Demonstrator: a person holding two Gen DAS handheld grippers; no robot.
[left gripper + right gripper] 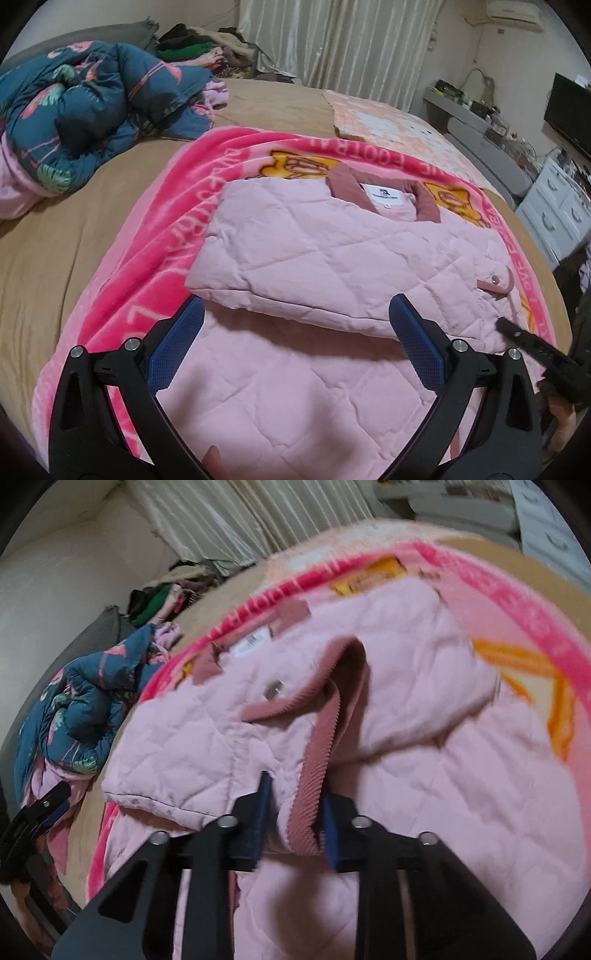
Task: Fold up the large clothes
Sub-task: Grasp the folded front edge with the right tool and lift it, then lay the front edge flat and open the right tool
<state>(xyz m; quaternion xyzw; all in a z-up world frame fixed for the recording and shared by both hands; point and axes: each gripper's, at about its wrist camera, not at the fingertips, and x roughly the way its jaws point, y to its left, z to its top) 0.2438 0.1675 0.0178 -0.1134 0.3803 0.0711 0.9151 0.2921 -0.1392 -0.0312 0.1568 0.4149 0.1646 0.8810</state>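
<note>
A pale pink quilted jacket with a dusty-rose collar lies on a bright pink blanket, one side folded over the body. My left gripper hovers open just above the jacket's fold edge, with nothing between its blue pads. In the right wrist view my right gripper is shut on the jacket's ribbed rose trim, which is lifted off the blanket. The right gripper's black tip shows at the jacket's right edge. The left gripper appears at the far left, its jaws apart.
The blanket covers a bed with a tan sheet. A crumpled blue floral quilt and a pile of clothes lie at the back left. A folded pale pink cloth sits behind the jacket. White drawers stand at the right.
</note>
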